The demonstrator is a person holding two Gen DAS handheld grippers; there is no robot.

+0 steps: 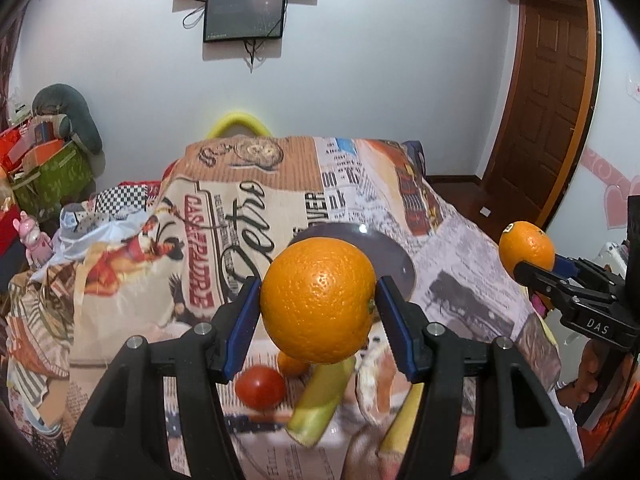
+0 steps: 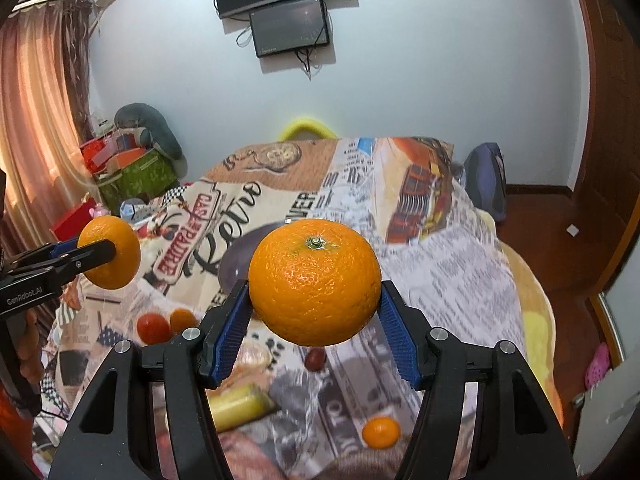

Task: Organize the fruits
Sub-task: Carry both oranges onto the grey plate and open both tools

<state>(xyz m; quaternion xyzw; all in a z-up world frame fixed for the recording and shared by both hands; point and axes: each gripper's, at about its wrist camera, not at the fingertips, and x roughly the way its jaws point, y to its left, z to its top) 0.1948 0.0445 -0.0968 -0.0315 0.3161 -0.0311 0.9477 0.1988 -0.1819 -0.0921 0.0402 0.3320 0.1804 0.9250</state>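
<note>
Both grippers loaded and airborne: left gripper (image 1: pixel 318 300) clamps a big round orange (image 1: pixel 319 299) between its blue pads, right gripper (image 2: pixel 315 285) clamps a second round orange (image 2: pixel 315 282), stem up, both above the near half of the newsprint-patterned tabletop (image 1: pixel 460 248). The dark grey round plate (image 1: pixel 394 258) at mid-tabletop looks like the drop spot. Lower one at a time, release only once touching, since the fruit would likely roll toward the red tomato (image 1: pixel 260 387) near the front edge.

Plate (image 1: pixel 394 264) unobstructed ahead; tomato (image 1: pixel 260 387), banana (image 1: pixel 320 396) crowd below
</note>
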